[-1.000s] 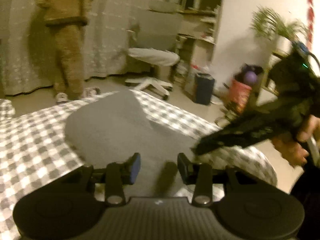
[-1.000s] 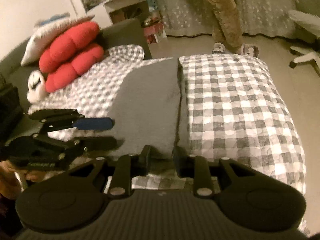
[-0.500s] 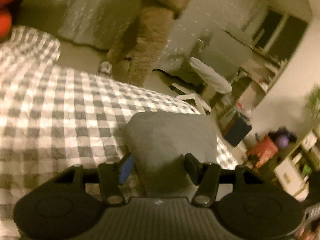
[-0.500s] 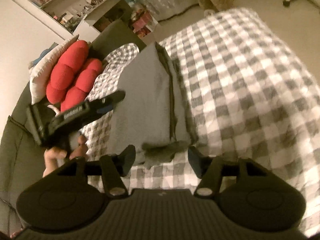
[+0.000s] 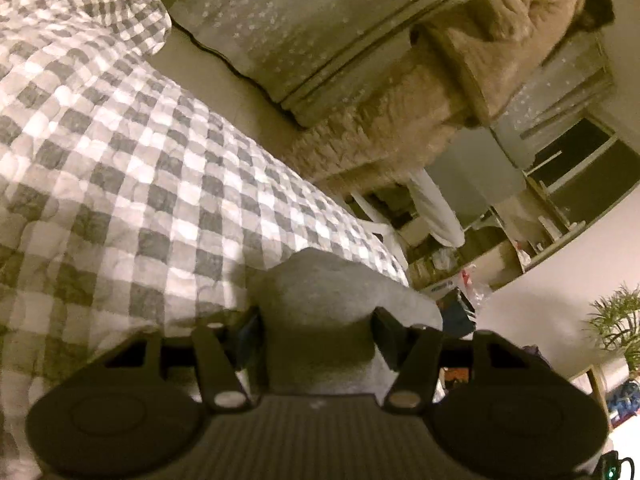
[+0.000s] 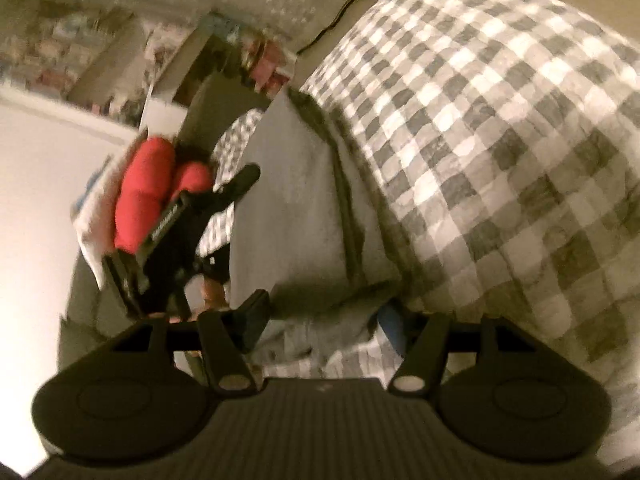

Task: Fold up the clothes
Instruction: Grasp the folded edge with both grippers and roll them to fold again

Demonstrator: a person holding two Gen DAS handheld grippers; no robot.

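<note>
Garment: grey garment (image 6: 296, 216) lies doubled near the checked bed's (image 6: 500, 128) edge.
Left hand-held gripper (image 5: 316, 334): wide, straddling a grey fold.
Right hand-held gripper (image 6: 324, 322): wide, at garment's near end.
Progress: partly folded; final folds unclear.

We see our right gripper (image 6: 324, 324) spread wide around the grey garment's (image 6: 288, 216) edge on the checked bed (image 6: 500, 128).

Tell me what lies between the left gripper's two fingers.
In the left wrist view, a bunched part of the grey garment fills the gap of the left gripper, with the checkered bedcover beyond it.
</note>
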